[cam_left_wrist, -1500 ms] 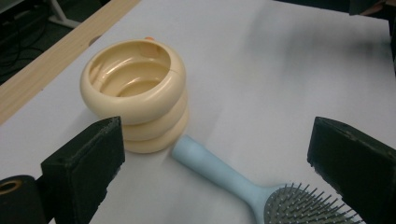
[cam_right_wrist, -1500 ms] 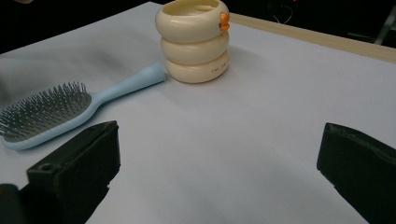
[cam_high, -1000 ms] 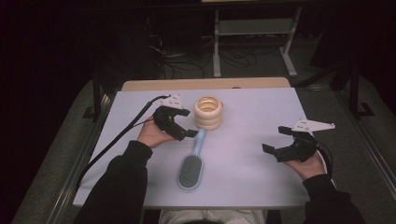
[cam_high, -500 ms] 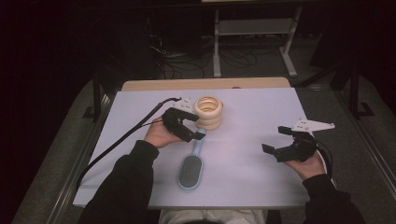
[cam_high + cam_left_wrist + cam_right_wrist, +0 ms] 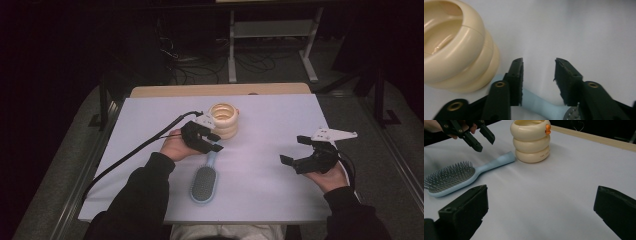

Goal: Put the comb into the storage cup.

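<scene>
Overhead view, two low gripper close-ups

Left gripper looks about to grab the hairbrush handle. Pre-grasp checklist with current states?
1. Left gripper straddles the hairbrush handle: ok.
2. Pads pressing on handle: not ok; jaws have just been closing, gaps remain on both sides.
3. Handle free of the cream ringed container: cannot tell; its end lies right beside the base.
4. Right gripper out of the way: ok, open, apart at the right.
5. Brush lies flat on the white table cover, bristles up: ok.
</scene>
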`<state>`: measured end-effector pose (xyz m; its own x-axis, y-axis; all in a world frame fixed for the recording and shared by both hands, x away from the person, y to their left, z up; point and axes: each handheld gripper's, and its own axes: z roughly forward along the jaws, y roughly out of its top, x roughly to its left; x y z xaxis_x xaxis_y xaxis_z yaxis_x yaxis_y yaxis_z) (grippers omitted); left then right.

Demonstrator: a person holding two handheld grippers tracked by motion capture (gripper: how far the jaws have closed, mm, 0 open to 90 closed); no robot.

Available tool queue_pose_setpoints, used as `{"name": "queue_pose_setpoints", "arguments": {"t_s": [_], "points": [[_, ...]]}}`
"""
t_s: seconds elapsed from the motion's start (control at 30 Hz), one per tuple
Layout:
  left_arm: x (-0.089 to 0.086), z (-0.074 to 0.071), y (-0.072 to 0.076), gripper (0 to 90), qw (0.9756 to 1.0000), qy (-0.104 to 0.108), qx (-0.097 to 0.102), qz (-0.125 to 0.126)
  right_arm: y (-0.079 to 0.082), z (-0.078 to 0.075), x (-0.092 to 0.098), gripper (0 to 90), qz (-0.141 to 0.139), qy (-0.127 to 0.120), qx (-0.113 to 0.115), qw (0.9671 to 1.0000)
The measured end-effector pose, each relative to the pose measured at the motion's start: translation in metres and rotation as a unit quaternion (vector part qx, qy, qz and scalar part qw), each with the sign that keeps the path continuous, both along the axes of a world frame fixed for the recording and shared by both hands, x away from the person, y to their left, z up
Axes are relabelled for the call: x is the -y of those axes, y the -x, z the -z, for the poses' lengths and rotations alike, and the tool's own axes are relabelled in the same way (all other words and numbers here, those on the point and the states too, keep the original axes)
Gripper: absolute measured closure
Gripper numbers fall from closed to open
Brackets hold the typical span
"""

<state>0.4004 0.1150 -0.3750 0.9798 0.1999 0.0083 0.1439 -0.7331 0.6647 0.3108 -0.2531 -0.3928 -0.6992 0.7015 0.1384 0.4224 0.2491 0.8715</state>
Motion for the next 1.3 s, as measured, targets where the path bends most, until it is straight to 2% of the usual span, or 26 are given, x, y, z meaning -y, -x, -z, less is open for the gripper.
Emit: {"name": "queue_pose_setpoints", "arguments": {"t_s": [0.03,0.07,0.13,0.2,0.27,0.33,0.47,0.53,0.67,0.77,0.93,1.3], "points": [[0.001,0.001,-0.001,67.5,1.0,-0.003,-0.001,-0.002,0.0,0.0,0.0,0.0,0.0,0.0,0.0,1.0],[0.002,0.002,-0.001,67.5,1.0,-0.005,0.0,-0.002,0.0,0.0,0.0,0.0,0.0,0.0,0.0,1.0],[0.004,0.006,-0.003,76.8,0.9998,-0.016,0.005,-0.002,0.0,0.0,0.0,0.0,-0.001,0.001,-0.001,1.0],[0.003,0.008,-0.006,87.7,0.9996,-0.026,-0.002,0.004,-0.001,0.001,-0.001,0.0,-0.004,0.003,-0.003,1.0],[0.003,0.011,-0.008,90.0,0.9993,-0.036,-0.002,0.006,-0.001,0.001,-0.002,0.0,-0.006,0.004,-0.003,1.0],[0.003,0.013,-0.009,90.0,0.9992,-0.039,0.0,0.008,-0.001,0.001,-0.002,0.0,-0.006,0.005,-0.003,1.0],[0.006,0.015,-0.008,90.0,0.9995,-0.025,-0.011,0.017,-0.001,0.002,-0.002,0.0,-0.009,0.006,-0.005,0.9999],[0.007,0.016,-0.009,90.0,0.9994,-0.025,-0.012,0.02,-0.001,0.002,-0.003,0.0,-0.01,0.007,-0.006,0.9999],[0.007,0.018,-0.012,90.0,0.9996,-0.024,-0.01,0.012,-0.001,0.002,-0.003,0.0,-0.011,0.007,-0.006,0.9999],[0.008,0.022,-0.014,90.0,0.9996,-0.015,-0.021,0.007,-0.001,0.002,-0.003,0.0,-0.011,0.007,-0.007,0.9999],[0.011,0.031,-0.019,90.0,0.9992,-0.032,-0.024,-0.004,-0.002,0.002,-0.004,0.0,-0.011,0.008,-0.007,0.9999],[0.013,0.046,-0.025,90.0,0.9983,-0.045,-0.035,-0.012,-0.002,0.003,-0.004,0.0,-0.012,0.009,-0.01,0.9998]]}}
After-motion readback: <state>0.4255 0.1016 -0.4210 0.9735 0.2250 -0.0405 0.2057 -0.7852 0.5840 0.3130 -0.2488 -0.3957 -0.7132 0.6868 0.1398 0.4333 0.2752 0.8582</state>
